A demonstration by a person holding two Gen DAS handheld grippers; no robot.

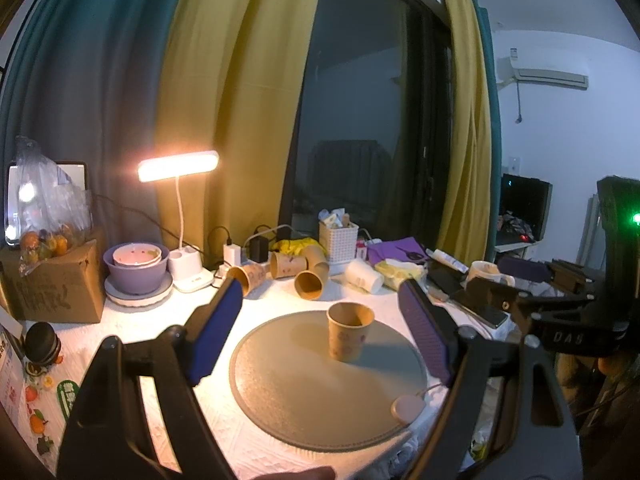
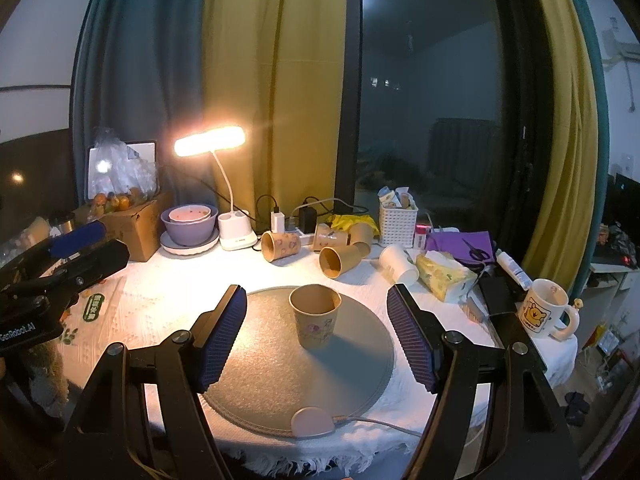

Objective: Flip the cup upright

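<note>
A brown paper cup (image 1: 350,331) stands upright, mouth up, on the round grey mat (image 1: 304,400). It also shows in the right wrist view (image 2: 315,315) on the same mat (image 2: 304,376). My left gripper (image 1: 320,292) is open, its blue pads wide apart, pulled back from the cup. My right gripper (image 2: 316,292) is open too, with the cup ahead between its fingers, not touched. The right gripper shows at the right edge of the left wrist view (image 1: 532,276); the left one shows at the left of the right wrist view (image 2: 80,240).
Several paper cups (image 2: 340,258) lie on their sides behind the mat, with a white cup (image 2: 396,264). A lit desk lamp (image 2: 234,236), stacked bowls (image 2: 190,224), a white basket (image 2: 398,224), tissues (image 2: 444,276), a bear mug (image 2: 546,312) and a cardboard box (image 1: 52,284) crowd the table.
</note>
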